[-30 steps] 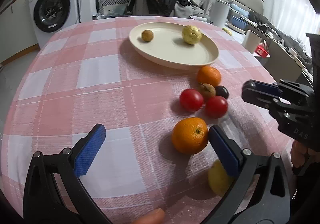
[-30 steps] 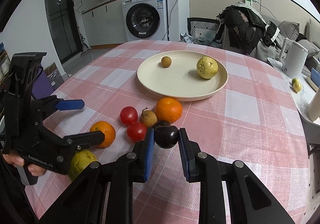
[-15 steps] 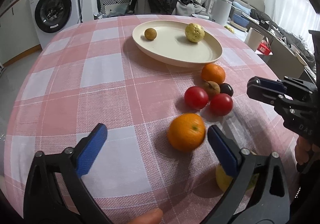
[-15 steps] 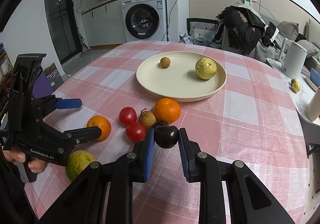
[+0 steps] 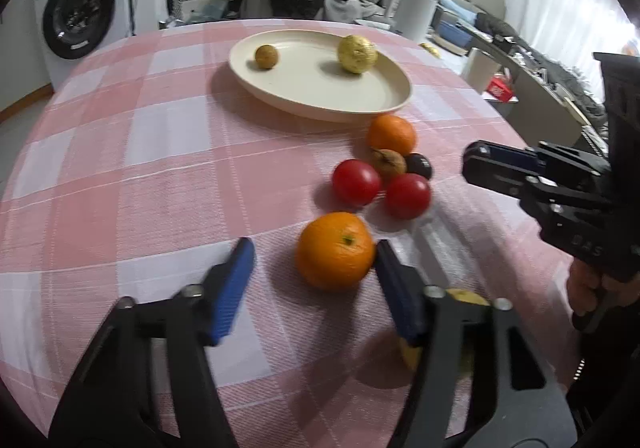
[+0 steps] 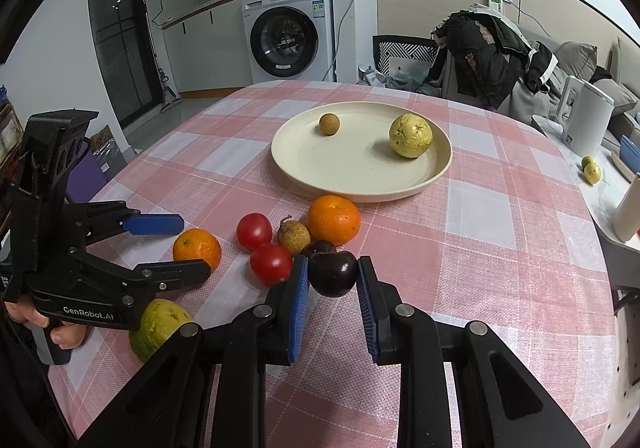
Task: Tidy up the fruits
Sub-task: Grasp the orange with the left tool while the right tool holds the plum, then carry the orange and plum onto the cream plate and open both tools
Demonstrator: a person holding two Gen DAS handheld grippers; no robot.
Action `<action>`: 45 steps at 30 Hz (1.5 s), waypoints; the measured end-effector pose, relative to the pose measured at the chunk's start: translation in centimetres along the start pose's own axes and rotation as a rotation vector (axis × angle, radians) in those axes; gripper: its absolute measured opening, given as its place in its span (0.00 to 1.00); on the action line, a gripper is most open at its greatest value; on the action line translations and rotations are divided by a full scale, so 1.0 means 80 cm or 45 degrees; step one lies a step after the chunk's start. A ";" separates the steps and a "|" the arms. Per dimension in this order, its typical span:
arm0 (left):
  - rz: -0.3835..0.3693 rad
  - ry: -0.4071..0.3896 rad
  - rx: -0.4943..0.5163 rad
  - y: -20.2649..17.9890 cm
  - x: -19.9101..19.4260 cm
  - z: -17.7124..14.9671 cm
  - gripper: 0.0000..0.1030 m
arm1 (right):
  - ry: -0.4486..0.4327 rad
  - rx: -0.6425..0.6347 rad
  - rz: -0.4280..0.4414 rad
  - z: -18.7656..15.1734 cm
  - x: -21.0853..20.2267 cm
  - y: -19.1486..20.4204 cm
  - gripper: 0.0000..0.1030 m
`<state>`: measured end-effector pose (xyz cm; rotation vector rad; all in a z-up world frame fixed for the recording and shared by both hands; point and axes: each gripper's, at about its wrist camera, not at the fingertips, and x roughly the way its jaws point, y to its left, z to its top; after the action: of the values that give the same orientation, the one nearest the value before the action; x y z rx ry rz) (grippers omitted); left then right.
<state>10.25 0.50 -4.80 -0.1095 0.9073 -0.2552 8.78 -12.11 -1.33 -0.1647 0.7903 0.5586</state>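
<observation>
Two fruits done: yellow fruit and small brown fruit sit on the plate, centre of the worktop. Right claw is clamped on the dark plum, just above the cluster near the near edge. Left claw is spread wide, straddling the near orange. Left to move, by my count: two oranges, two tomatoes, a brown fruit, another plum, a green one.
</observation>
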 end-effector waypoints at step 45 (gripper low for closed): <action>0.125 -0.346 0.004 -0.004 -0.032 0.078 0.35 | -0.228 0.167 0.089 0.053 -0.003 -0.037 0.24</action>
<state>13.64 0.76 1.03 -0.0937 0.6400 -0.1458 12.89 -13.28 1.63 0.0338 0.6574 0.5769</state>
